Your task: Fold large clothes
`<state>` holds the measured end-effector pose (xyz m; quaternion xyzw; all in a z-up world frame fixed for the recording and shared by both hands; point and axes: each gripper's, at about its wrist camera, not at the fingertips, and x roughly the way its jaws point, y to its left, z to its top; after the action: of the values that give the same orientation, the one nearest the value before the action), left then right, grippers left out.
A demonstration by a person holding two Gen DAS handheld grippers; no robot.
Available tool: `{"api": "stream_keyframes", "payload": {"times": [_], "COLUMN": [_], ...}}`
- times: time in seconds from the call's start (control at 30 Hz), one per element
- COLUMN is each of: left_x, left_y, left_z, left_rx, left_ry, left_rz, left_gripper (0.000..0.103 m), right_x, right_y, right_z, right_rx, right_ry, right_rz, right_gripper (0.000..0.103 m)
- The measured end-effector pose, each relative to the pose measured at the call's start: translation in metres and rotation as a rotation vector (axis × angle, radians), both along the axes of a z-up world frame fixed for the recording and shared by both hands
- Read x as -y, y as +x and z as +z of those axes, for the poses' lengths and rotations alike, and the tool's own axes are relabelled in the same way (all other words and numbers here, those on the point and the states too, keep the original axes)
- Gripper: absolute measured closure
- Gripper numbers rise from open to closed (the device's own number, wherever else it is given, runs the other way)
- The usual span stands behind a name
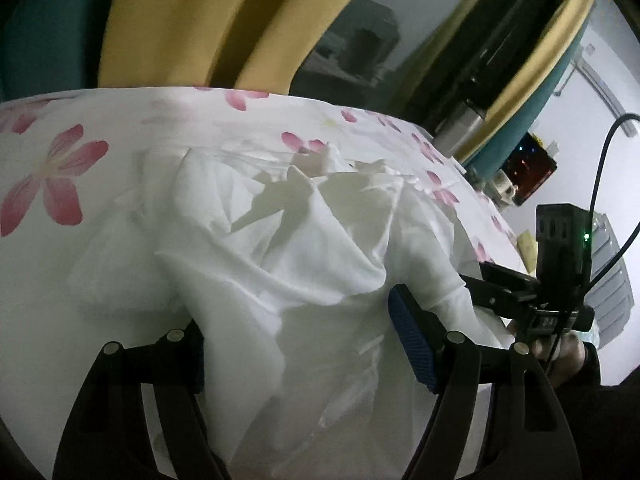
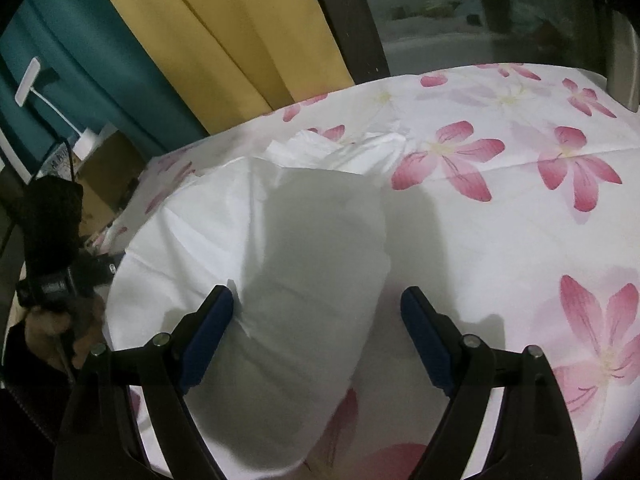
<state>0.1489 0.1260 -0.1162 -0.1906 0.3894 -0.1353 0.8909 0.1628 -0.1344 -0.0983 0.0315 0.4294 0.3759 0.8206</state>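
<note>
Left wrist view looks down a slant onto a white garment (image 1: 280, 248) lying rumpled on a counter covered by a white cloth with pink flowers (image 1: 56, 176). The left gripper (image 1: 296, 340) points downward over the near part of the garment, its jaws spread wide with a bunch of the white fabric rising between them; the blue pads (image 1: 412, 344) do not visibly press on it, though the left pad is mostly hidden by cloth. At the right edge of this view a hand (image 1: 560, 352) grips the handle of the other tool, a cable running up from it.

Right wrist view shows the right gripper (image 2: 316, 332) angled down likewise, jaws standing wide apart. A folded, rounded lobe of the garment (image 2: 304, 248) lies between and below them, the left pad just beside its edge, the right pad apart from it. The left hand (image 2: 52, 332) holds its tool at the left edge. Yellow and teal curtains (image 2: 224, 40) hang behind the counter.
</note>
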Motion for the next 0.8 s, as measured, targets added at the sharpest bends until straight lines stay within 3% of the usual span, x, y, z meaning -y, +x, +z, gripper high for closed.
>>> {"api": "stream_keyframes", "payload": {"times": [0.07,0.1,0.13,0.17,0.2,0.27,0.37,0.57,0.8], "left_x": [0.003,0.005,0.006,0.008,0.011,0.016,0.017,0.03,0.042], "left_y": [0.002,0.002,0.002,0.004,0.005,0.006,0.007,0.003,-0.006], "left_z": [0.0,0.0,0.0,-0.002,-0.004,-0.006,-0.006,-0.001,0.003], "left_rx": [0.001,0.004,0.003,-0.008,-0.01,-0.004,-0.009,0.007,0.013], "left_ry": [0.01,0.014,0.013,-0.003,-0.02,-0.021,-0.005,0.05,0.037], "left_rz": [-0.004,-0.008,-0.017,-0.037,-0.053,-0.074,-0.078,-0.079,-0.097], "left_gripper": [0.026,0.031,0.04,0.058,0.067,0.069,0.078,0.087,0.089], "right_x": [-0.003,-0.005,-0.006,-0.007,-0.007,-0.003,0.004,0.005,0.016], "right_y": [-0.001,-0.001,-0.002,-0.002,-0.001,0.0,0.002,-0.006,-0.013], "right_z": [0.0,-0.001,-0.001,-0.002,-0.002,-0.004,-0.006,-0.001,0.005], "right_rx": [0.01,0.012,0.013,0.01,0.011,0.003,-0.024,0.011,0.026], "right_ry": [-0.004,-0.004,0.001,0.007,0.01,0.027,0.063,0.054,0.062], "right_rz": [0.006,0.01,0.018,0.023,0.02,0.012,0.014,0.022,0.008], "right_gripper": [0.019,0.02,0.028,0.034,0.035,0.049,0.06,0.068,0.074]}}
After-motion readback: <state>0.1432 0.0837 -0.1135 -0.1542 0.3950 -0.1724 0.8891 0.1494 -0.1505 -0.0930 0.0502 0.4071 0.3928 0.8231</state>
